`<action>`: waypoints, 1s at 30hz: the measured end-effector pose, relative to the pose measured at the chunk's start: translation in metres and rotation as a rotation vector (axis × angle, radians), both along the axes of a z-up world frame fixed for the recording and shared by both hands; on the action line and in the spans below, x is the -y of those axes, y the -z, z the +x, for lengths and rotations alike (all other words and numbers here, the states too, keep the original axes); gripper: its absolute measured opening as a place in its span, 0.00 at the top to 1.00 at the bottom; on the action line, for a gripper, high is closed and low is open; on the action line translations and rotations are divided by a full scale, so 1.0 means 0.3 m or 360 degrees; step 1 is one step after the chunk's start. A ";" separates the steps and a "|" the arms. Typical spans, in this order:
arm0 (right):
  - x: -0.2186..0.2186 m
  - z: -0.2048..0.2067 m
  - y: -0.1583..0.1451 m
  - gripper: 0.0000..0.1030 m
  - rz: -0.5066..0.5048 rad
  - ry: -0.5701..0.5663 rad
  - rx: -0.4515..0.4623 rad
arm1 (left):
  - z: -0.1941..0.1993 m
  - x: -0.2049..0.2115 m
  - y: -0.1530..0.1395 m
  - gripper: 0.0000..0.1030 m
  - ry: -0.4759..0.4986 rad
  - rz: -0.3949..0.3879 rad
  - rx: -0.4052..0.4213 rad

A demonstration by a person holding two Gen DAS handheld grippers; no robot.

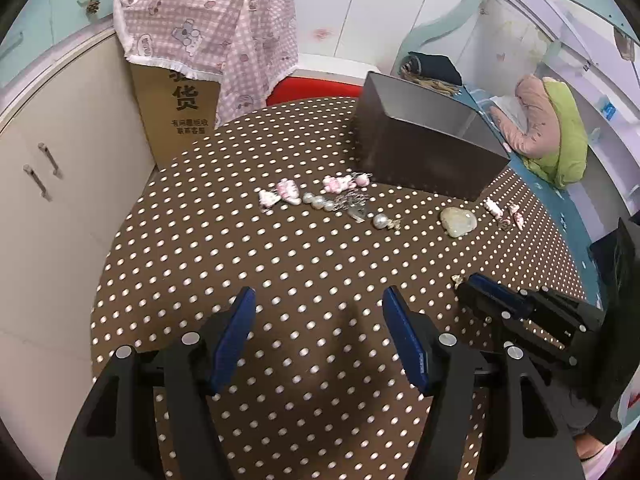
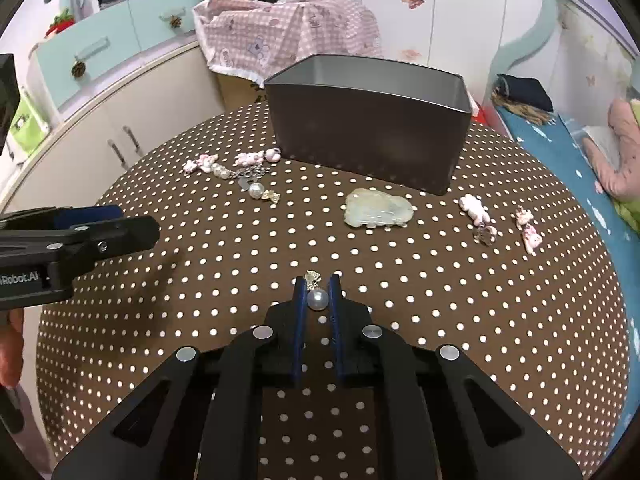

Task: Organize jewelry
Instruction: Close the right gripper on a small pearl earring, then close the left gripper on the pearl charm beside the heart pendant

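Observation:
My right gripper [image 2: 317, 285] is shut on a pearl earring [image 2: 317, 300] with a gold charm at its tip, low over the brown dotted tablecloth [image 2: 280, 248]. The same right gripper [image 1: 466, 280] shows at the right of the left wrist view. My left gripper [image 1: 319, 300] hangs open over bare cloth with nothing between its fingers. An empty dark metal box [image 2: 368, 120] stands at the back of the table. In front of it lie a pale jade pendant [image 2: 378, 208], pink charms [image 2: 476, 208], and a cluster of pearls and pink pieces [image 2: 244, 172].
A cardboard carton [image 1: 176, 112] draped with pink checked fabric [image 1: 208, 28] stands behind the table at the left. White cabinet doors [image 1: 52, 184] run along the left. A bed with a blue sheet [image 2: 552, 140] and pink and green bedding lies to the right.

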State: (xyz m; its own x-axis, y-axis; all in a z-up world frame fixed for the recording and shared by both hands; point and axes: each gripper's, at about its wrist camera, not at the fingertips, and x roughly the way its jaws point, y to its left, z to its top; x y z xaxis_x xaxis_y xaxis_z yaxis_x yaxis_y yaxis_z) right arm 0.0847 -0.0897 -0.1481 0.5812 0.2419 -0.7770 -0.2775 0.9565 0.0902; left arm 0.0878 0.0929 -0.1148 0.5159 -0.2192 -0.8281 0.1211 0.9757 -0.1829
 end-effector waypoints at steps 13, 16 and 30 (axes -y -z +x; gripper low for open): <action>0.153 0.019 -0.059 0.89 0.0102 0.0193 0.0074 | 0.121 0.138 0.016 0.38 0.0033 -0.0034 0.0024; 0.184 0.028 -0.072 0.89 0.0116 0.0229 0.0098 | 0.134 0.152 0.035 0.38 0.0016 -0.0023 0.0041; 0.217 0.054 -0.072 0.89 0.0123 0.0236 0.0114 | 0.164 0.151 0.078 0.89 -0.0076 0.0079 0.0136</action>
State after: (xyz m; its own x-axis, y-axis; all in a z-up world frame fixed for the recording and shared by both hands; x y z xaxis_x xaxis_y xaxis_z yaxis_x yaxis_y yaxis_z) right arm 0.1008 -0.1549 -0.1263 0.6680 0.2067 -0.7149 -0.1422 0.9784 0.1500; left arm 0.1369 0.0478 -0.1381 0.5940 -0.1523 -0.7899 0.0870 0.9883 -0.1251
